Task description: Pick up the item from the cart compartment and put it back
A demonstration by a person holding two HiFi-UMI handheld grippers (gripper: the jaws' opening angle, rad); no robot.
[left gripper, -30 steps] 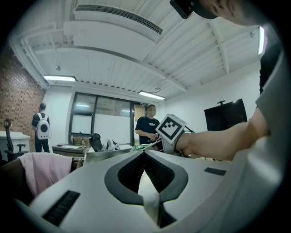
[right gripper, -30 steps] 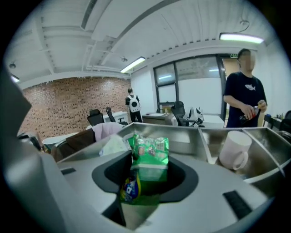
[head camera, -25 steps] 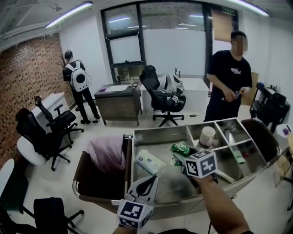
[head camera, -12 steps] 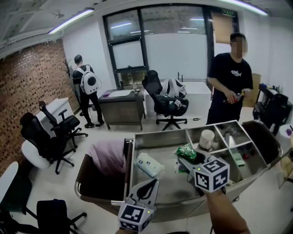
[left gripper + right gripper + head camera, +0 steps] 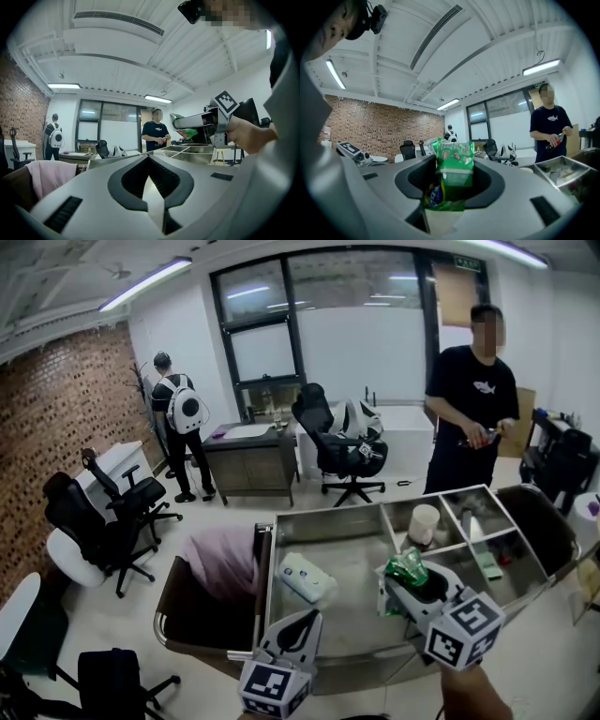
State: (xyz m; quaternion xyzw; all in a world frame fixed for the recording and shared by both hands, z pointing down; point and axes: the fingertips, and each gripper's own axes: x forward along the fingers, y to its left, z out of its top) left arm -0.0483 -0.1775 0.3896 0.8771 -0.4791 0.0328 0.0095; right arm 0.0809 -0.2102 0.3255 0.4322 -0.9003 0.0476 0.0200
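Observation:
My right gripper is shut on a green snack packet and holds it in the air over the steel cart's big compartment, near the divider. In the right gripper view the packet stands upright between the jaws, crumpled at its lower end. The left gripper view shows that gripper and the packet at the upper right. My left gripper hangs at the cart's near rim, shut and empty, its tips touching.
A white pack lies in the big compartment and a white cup stands in a small one. A pink cloth fills the cart's left bag. A person in a black T-shirt stands behind the cart. Office chairs stand left.
My right gripper has lifted the green packet out of the compartment and drawn it back toward me and to the right. The left gripper has stayed put.

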